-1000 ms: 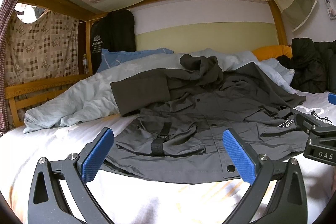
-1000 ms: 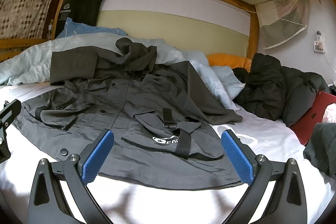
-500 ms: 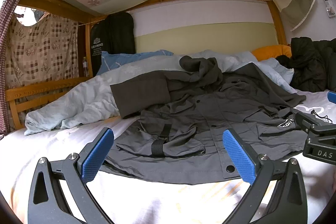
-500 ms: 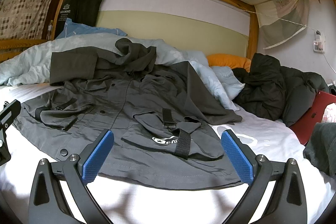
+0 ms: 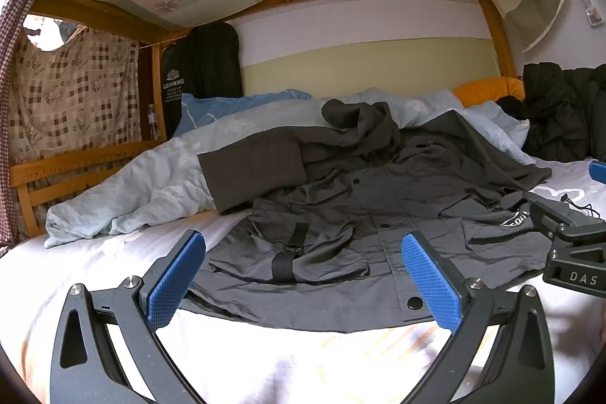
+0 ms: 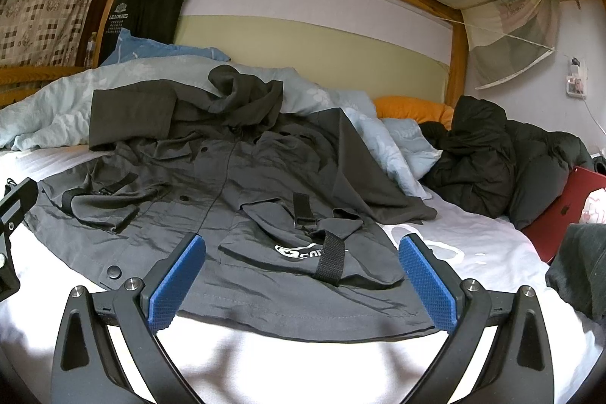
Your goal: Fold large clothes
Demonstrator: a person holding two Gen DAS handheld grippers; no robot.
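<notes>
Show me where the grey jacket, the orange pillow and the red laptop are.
grey jacket [image 6: 212,203]: right wrist view, on its front panel.
orange pillow [image 6: 409,108]: right wrist view, on its top.
red laptop [image 6: 564,211]: right wrist view, on its lid.

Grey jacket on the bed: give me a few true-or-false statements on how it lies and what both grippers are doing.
1. The grey jacket lies spread front-up on the white sheet. True.
2. The left gripper is shut on the hem. False: it is open, holding nothing.
3. The right gripper is open, near the hem. True.
4. The jacket's hood rests against the light blue duvet. True.
5. A red laptop lies on top of the jacket. False: it sits apart, at the right edge, beside the black coat.
</notes>
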